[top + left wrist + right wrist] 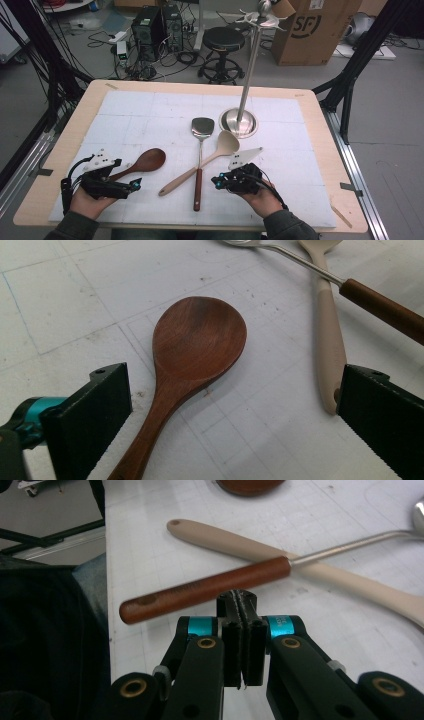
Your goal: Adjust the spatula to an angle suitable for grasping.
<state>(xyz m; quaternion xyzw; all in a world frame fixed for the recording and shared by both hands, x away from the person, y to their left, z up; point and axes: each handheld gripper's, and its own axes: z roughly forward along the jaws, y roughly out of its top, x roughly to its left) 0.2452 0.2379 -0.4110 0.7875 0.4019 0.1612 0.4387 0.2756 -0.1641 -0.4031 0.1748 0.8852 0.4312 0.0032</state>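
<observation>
A dark wooden spoon (pixel 147 161) lies at the front left of the white mat, bowl up. My left gripper (pixel 127 175) is open, its jaws wide apart on either side of the spoon's handle (pixel 150 430) without touching it. A metal spatula with a brown wooden handle (pixel 198 186) lies across a beige spoon (pixel 220 150) in the middle. My right gripper (pixel 242 605) is shut with nothing in it, its tip just short of the spatula's brown handle (pixel 205 590). The beige spoon's handle (pixel 225 540) runs underneath the spatula.
A steel utensil stand (pixel 239 122) with a tall pole and hooks on top stands at the back of the mat, right of centre. The table's front edge (pixel 150 226) is close behind both hands. A stool and boxes sit on the floor beyond.
</observation>
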